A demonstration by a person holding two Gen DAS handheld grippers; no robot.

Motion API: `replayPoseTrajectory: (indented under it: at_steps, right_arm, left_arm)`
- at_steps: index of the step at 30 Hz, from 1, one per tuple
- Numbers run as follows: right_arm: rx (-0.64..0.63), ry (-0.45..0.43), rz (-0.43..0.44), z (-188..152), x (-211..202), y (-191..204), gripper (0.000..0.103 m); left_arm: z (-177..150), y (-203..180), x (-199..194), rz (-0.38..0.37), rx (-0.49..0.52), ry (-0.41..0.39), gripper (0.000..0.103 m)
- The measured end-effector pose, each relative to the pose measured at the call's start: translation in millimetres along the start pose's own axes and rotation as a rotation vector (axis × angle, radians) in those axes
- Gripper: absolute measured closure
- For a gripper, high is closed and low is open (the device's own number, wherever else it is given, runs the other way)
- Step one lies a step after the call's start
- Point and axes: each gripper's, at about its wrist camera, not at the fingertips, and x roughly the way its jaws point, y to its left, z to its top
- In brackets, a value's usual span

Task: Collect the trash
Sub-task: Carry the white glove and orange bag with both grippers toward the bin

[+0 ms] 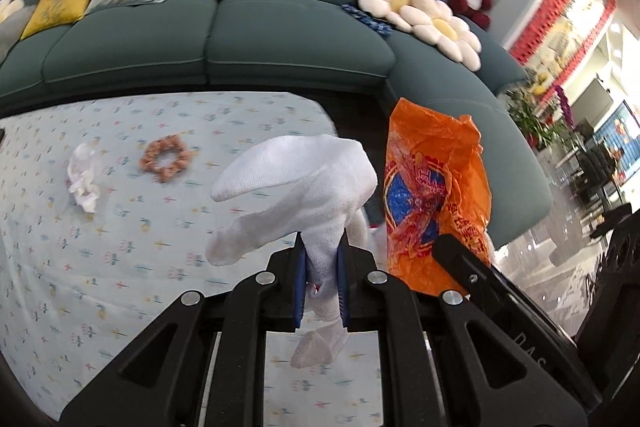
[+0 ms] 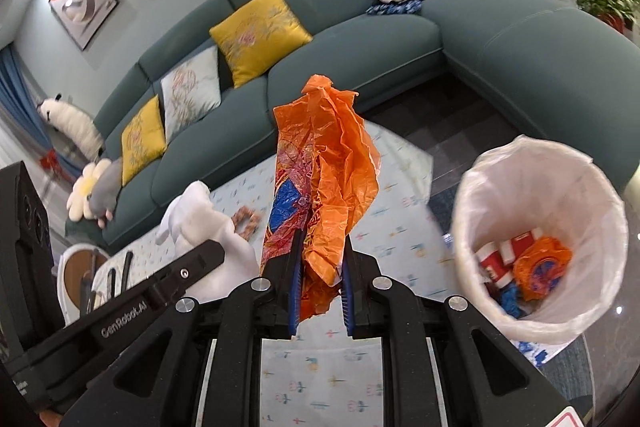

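My left gripper (image 1: pixel 322 267) is shut on a crumpled white tissue (image 1: pixel 296 179), which stands up between its blue pads above the patterned tablecloth (image 1: pixel 120 267). My right gripper (image 2: pixel 320 275) is shut on an orange snack wrapper (image 2: pixel 324 171); the same wrapper (image 1: pixel 432 195) shows to the right in the left wrist view. A white-lined trash bin (image 2: pixel 472 195) sits low at the right of the right wrist view, with orange, red and blue wrappers inside. The tissue (image 2: pixel 200 219) and the left gripper's arm appear at the left there.
Another crumpled tissue (image 1: pixel 84 179) and a pink scrunchie (image 1: pixel 164 159) lie on the tablecloth. A teal sofa (image 1: pixel 280 39) with yellow and flower cushions curves behind the table. A round side table (image 2: pixel 76 267) stands at the far left.
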Motion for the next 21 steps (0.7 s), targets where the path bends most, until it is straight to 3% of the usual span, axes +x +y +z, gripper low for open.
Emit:
replayPoseTrajectory:
  at_steps: [12,21]
  right_arm:
    - [0.095,-0.068,-0.068,13.6,-46.3,-78.1,0.088]
    - [0.136,-0.088,-0.112,15.4,-64.8,-123.7,0.087]
  left_arm:
    - [-10.1,-88.1,10.8,-0.065,0.127,0.035,0.091]
    - [-21.2,-131.6,26.6,-0.129,0.182,0.072,0.09]
